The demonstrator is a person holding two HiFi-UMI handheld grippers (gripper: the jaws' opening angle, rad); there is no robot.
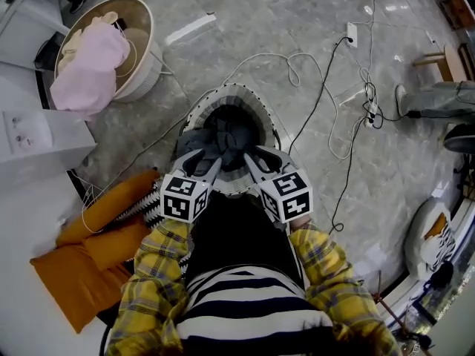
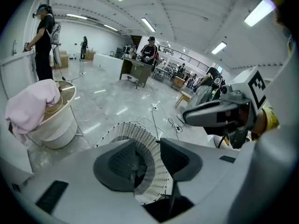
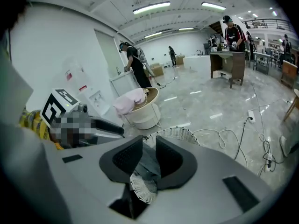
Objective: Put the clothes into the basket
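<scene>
The white woven basket (image 1: 223, 90) stood on the grey floor (image 1: 297, 35) just ahead of the person, and the dark grey clothes (image 1: 223, 136) already lay bundled inside it. Both claws pointed steeply down into its mouth, side by side. The left claw (image 1: 210, 162) hung over the near left part of the heap and the right claw (image 1: 256, 162) over the near right part, each just above the cloth.

In the left gripper view the left claw (image 2: 148, 152) was released: its pads stood apart, with the basket's woven wall (image 2: 133, 133) and a dark fold of the clothes (image 2: 137, 167) showing through the gap and no pad pressing on either. In the right gripper view the right claw (image 3: 149, 146) was released too, its gap narrower. Grey cloth (image 3: 147, 164) filled that gap from pad to pad, lying below in the basket (image 3: 175, 133).

Well apart, up and to the left in the head view, a cream tub (image 1: 141, 21) held a pink garment (image 1: 89, 69) draped over its rim. Orange cushions (image 1: 89, 258) lay by the person's left sleeve
</scene>
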